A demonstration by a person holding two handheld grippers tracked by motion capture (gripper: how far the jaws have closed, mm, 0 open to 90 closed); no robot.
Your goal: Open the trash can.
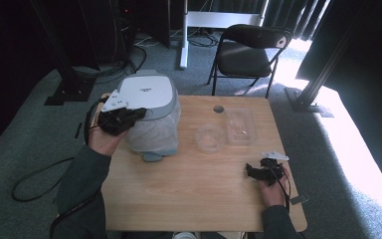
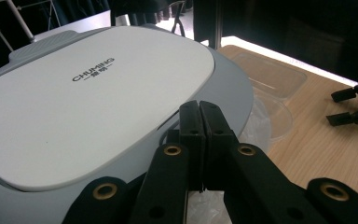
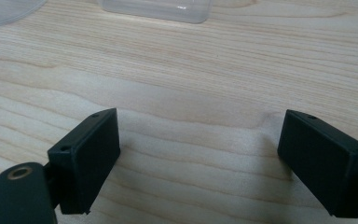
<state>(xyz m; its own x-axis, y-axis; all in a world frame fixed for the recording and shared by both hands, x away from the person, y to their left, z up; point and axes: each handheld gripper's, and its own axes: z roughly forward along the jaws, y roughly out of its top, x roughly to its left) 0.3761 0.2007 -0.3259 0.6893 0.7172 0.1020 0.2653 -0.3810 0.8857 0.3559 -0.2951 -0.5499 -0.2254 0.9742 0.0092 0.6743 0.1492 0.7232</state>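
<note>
Your left gripper (image 2: 199, 140), jaws pressed together and empty, is at the grey plastic bin lid (image 2: 93, 93) marked "CHUMING"; your right gripper (image 3: 200, 163) is wide open, empty.

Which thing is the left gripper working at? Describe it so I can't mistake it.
On the wooden table, look to the far left corner. The bin there is tallest, with a white-grey lid and a clear liner, unlike the low clear containers beside it.
</note>
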